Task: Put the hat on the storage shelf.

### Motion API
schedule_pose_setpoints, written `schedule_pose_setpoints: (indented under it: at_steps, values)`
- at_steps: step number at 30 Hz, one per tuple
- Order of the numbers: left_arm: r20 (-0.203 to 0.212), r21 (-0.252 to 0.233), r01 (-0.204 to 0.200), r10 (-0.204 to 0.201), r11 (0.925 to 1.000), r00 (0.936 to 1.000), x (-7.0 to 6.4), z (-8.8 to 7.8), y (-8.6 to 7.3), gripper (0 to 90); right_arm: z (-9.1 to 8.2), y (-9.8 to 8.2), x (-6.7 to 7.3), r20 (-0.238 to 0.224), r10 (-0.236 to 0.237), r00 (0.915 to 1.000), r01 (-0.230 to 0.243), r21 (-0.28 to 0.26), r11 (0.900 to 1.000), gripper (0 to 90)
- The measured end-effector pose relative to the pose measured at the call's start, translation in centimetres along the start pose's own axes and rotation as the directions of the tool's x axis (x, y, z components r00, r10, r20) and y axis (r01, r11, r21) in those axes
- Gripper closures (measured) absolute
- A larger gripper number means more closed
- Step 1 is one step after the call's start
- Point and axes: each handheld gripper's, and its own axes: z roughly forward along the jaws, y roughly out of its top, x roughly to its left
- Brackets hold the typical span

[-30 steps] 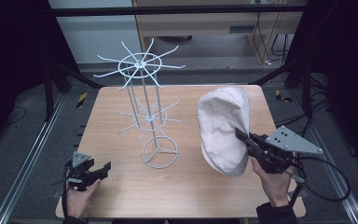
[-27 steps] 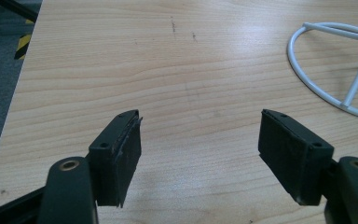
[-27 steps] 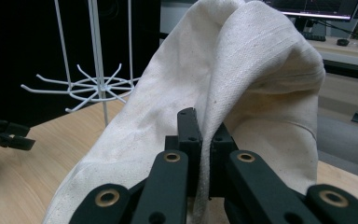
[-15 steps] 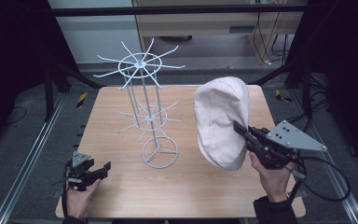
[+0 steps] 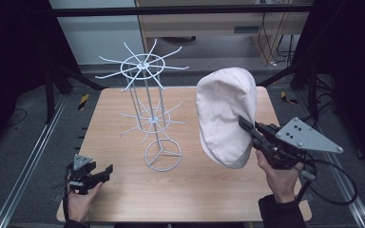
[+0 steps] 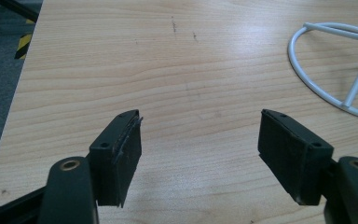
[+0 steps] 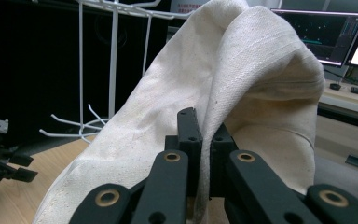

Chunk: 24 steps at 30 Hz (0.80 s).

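Right gripper (image 5: 247,124) has risen since the earlier frame, lifting the cloth hat (image 5: 225,114) above the surface (image 5: 195,190) beside the wire rack (image 5: 145,90), jaws clenched on its fabric; left gripper (image 5: 105,169) rests low, jaws released.

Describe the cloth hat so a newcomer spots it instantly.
Start at the wooden table and its white wire rack. Right of the rack, the cream cloth hat hangs off the tabletop, pinched in the right claw. It is the one soft, solid thing beside bare wire.
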Motion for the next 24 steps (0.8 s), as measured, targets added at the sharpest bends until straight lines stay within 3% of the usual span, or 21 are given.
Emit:
schedule_pose_setpoints:
  at_steps: [9, 24]
  values:
    - [0.001, -0.002, 0.005, -0.005, 1.0000, 1.0000, 0.0, 0.0, 0.0, 30.2, 0.1, 2.2, 0.4, -0.001, -0.031, 0.9995, 0.031, -0.043, 0.999, 88.2]
    - [-0.001, -0.002, 0.005, -0.005, 1.0000, 1.0000, 0.0, 0.0, 0.0, 30.2, 0.4, 4.0, 0.7, 0.002, -0.052, 0.9987, 0.052, -0.082, 0.995, 88.2]
